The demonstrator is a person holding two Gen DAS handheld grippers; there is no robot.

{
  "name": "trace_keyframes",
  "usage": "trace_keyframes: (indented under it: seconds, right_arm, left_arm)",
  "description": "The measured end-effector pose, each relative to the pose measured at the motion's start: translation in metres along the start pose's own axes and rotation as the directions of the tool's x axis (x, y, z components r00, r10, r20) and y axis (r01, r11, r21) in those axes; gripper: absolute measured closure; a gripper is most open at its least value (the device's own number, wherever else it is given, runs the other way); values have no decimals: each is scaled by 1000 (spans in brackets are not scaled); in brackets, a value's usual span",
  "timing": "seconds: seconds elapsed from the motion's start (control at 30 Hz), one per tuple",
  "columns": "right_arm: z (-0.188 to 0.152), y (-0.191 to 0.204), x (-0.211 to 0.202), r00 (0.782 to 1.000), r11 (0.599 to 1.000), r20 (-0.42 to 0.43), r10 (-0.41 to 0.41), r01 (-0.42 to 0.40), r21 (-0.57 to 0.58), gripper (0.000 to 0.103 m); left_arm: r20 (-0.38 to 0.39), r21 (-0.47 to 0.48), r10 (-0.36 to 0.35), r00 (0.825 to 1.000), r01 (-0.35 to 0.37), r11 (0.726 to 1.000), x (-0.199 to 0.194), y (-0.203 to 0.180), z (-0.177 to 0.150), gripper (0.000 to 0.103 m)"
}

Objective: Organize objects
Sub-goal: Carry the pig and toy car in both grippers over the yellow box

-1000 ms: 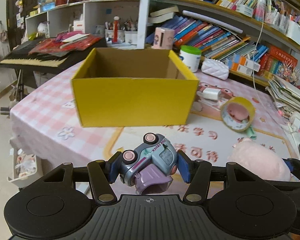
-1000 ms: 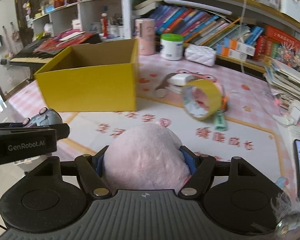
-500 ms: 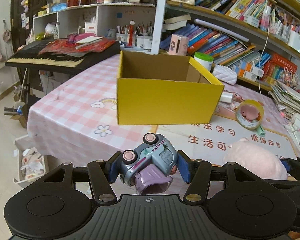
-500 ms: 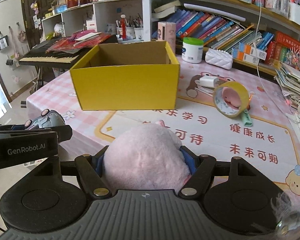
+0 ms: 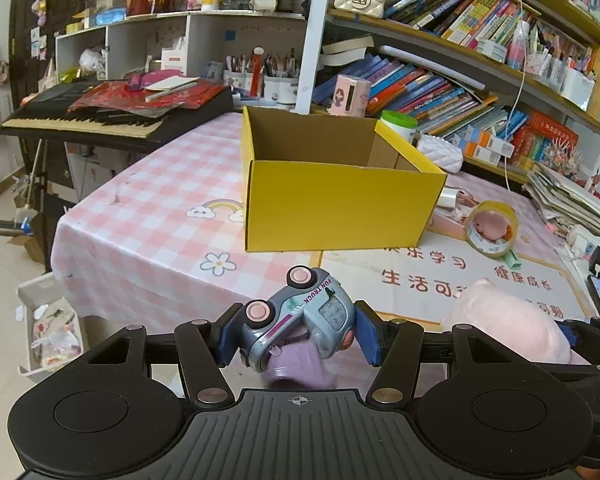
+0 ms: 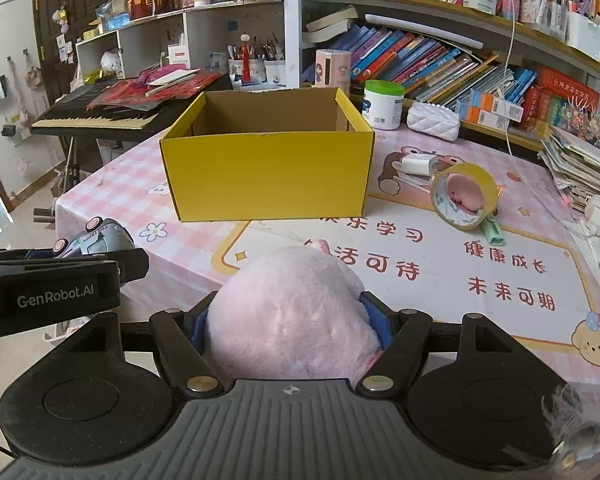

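My left gripper (image 5: pixel 296 336) is shut on a grey-blue toy truck (image 5: pixel 300 316) with pink wheels, tipped on its side, held in the air near the table's front edge. A pink plush toy (image 6: pixel 292 316) fills my right gripper (image 6: pixel 294 322), whose blue pads press its sides. An open yellow cardboard box (image 5: pixel 336 188) stands ahead on the pink checked tablecloth, nothing visible inside. In the right wrist view the box (image 6: pixel 268 160) lies straight ahead and the truck (image 6: pixel 94 238) shows at the left. The plush (image 5: pixel 504 328) appears at the right of the left wrist view.
A roll of yellow tape (image 6: pixel 464 196) stands right of the box, with a white charger (image 6: pixel 420 164) behind it. A white jar (image 6: pixel 382 104), a white quilted pouch (image 6: pixel 432 120) and bookshelves line the back. A keyboard (image 5: pixel 112 116) stands at the left. Stacked papers (image 6: pixel 580 168) lie at the right.
Both grippers have drawn back from the box, toward the table's front edge, and it now looks smaller and farther off. Truck and plush stay gripped as before.
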State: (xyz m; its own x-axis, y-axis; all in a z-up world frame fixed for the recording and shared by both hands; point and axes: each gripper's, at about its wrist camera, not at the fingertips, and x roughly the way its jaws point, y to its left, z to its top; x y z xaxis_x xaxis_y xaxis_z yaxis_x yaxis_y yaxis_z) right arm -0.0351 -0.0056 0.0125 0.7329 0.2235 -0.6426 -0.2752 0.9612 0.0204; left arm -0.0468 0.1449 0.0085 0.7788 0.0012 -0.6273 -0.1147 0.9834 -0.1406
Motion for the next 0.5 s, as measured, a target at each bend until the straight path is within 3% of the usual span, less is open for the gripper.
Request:
trace_keyframes:
  seconds: [0.2,0.5]
  right_arm:
    - [10,-4,12,1000,1000,21,2,-2,-13,32]
    - [58,-16,36,985,993,160,71,-54,-106,32]
  left_arm:
    - [24,-4,9,1000,-9,1000,10,-2,14,46]
    - [91,-21,62,994,-60,998,35,-14,62,46]
